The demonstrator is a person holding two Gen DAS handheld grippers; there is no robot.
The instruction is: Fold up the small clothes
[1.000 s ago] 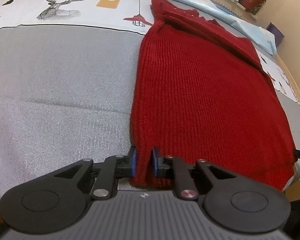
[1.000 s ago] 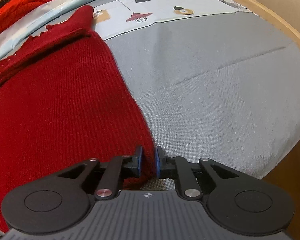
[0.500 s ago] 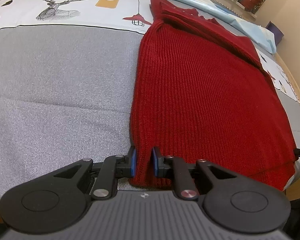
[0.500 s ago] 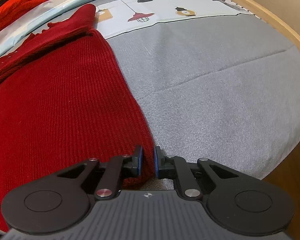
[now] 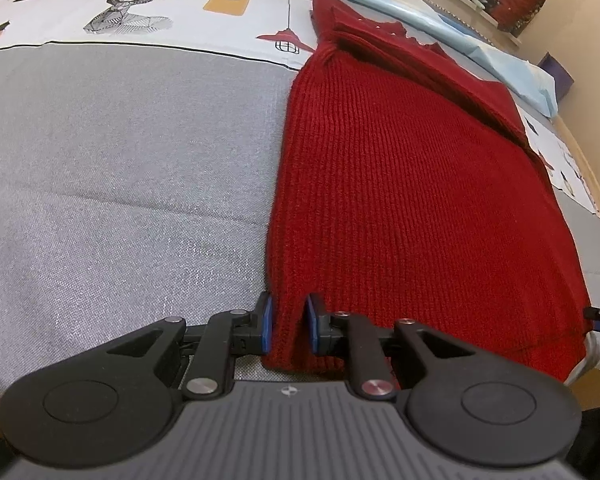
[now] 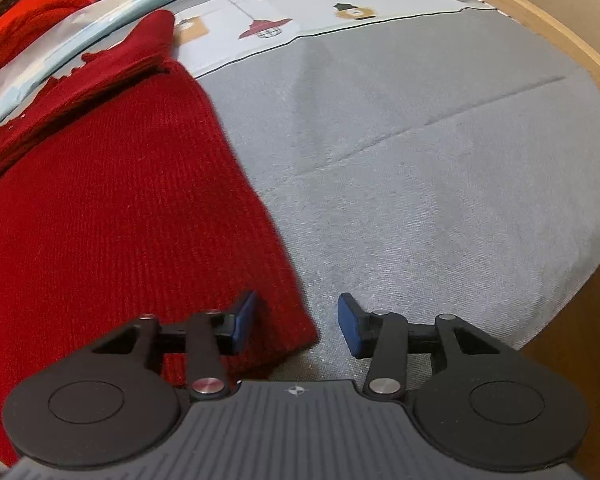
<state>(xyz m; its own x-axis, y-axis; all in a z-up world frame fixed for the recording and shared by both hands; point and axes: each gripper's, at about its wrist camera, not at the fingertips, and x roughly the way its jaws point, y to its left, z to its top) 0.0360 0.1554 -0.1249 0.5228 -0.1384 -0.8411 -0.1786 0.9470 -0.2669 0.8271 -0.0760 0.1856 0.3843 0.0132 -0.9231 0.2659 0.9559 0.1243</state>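
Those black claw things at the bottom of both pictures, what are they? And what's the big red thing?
They are grabbers, like big tweezers with two fingers. A person holds one in each hand, and a little camera sits on each grabber looking out along its fingers. So one picture is taken from the left grabber and the other from the right grabber.

The red thing is a knitted sweater lying flat on a grey bed cover with drawings of a deer and lamps along its far edge.

The left grabber is pinching the sweater's bottom left corner between its blue pads. The right grabber has just been opening its fingers. The other bottom corner lies between them, but the pads no longer squeeze it.

The person is folding the sweater.
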